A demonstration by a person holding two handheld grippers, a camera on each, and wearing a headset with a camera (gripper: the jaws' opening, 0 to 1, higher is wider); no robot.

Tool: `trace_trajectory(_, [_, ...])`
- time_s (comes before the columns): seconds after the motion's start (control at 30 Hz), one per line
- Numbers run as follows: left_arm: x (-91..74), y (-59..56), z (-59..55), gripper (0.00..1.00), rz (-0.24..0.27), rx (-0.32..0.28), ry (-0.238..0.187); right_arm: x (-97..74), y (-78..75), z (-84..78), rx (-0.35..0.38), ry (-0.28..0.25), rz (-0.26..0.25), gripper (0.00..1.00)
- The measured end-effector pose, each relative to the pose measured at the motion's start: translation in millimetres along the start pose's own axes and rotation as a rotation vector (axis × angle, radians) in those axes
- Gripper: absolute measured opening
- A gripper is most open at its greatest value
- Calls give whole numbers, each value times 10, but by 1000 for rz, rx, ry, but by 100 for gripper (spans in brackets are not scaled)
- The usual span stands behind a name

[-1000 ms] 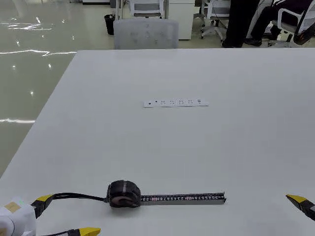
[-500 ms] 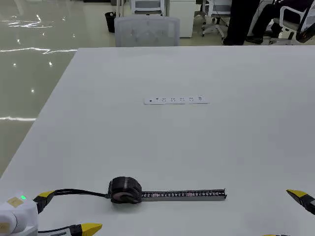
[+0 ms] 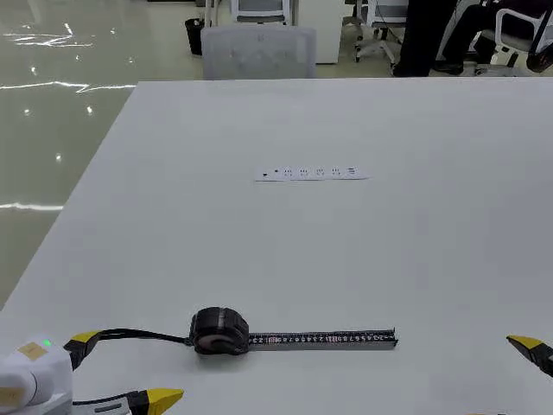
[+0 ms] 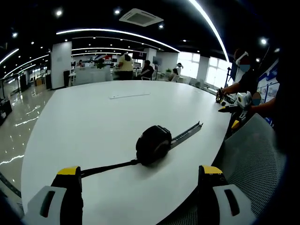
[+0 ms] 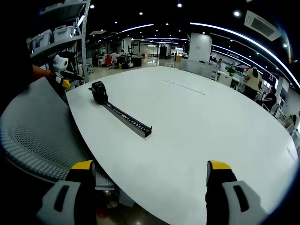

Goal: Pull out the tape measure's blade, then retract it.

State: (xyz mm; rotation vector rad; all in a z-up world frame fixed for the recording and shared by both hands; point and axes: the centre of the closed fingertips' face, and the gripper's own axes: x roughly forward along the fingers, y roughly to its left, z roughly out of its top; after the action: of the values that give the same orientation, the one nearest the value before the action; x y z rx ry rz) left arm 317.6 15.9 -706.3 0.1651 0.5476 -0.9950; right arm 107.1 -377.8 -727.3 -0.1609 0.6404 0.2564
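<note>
table [image 3: 363,251]: white, broad; tape measure [image 3: 219,331] lies near front edge, between both grippers.
left gripper [image 4: 140,171]: jaws spread, nothing held, near case on strap side.
right gripper [image 5: 150,165]: jaws spread, empty, well apart from blade tip.
blade [image 3: 324,340]: out, flat on table, running from case toward right gripper.
strap [image 4: 108,167]: trails from case toward left jaw.
judgement: pull-out looks done, retract due. pin case with left, pinch end hook [image 3: 394,338] with right, feed back slowly, no whip.

We see a white table [image 3: 363,251]; beyond its far edge stands a grey chair [image 3: 257,54], and to its left lies a glossy floor [image 3: 52,112].
</note>
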Motion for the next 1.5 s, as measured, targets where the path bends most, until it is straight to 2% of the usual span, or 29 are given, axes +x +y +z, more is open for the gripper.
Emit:
trace_trajectory(0.33, [5, -4, 66, 100, 5, 4, -13, -5, 11, -37, 8, 7, 8, 100])
trace_trajectory(0.57, [15, 8, 73, 100, 8, 3, -16, -16, -1, -25, 8, 4, 6, 100])
trace_trajectory(0.77, [27, -3, 122, 100, 9, 15, -25, -11, 5, 12, -6, 5, 16, 100])
trace_trajectory(0.83, [39, -11, 165, 100, 11, 11, -37, -5, 15, 40, -25, 13, 27, 100])
trace_trajectory(0.9, [47, 24, 267, 100, 43, -12, -64, 7, 21, 78, -34, 19, 42, 100])
trace_trajectory(0.93, [52, 27, 292, 100, 51, -9, -62, 13, 23, 100, -38, 19, 49, 100])
trace_trajectory(1.0, [86, 20, 336, 100, 69, -5, -50, 35, 23, 146, -60, 28, 65, 99])
trace_trajectory(1.13, [189, -54, 330, 100, 71, 19, -13, 85, 26, 253, -108, 37, 95, 99])
trace_trajectory(1.27, [276, -128, 327, 100, 62, -11, 13, 133, 33, 272, -160, 73, 139, 97])
trace_trajectory(1.3, [307, -167, 305, 100, 66, -12, 34, 148, 21, 281, -192, 87, 142, 96])
trace_trajectory(1.33, [319, -203, 281, 100, 63, -2, 54, 160, 20, 289, -205, 91, 148, 96])
trace_trajectory(1.37, [327, -230, 254, 100, 51, 49, 80, 171, 24, 298, -207, 94, 156, 96])
trace_trajectory(1.4, [337, -214, 226, 100, 66, 101, 112, 190, 19, 310, -212, 100, 164, 96])
trace_trajectory(1.43, [348, -203, 238, 100, 78, 98, 116, 203, 7, 307, -221, 108, 171, 96])
trace_trajectory(1.5, [386, -259, 346, 100, 64, 51, 78, 227, 19, 312, -249, 132, 196, 95])
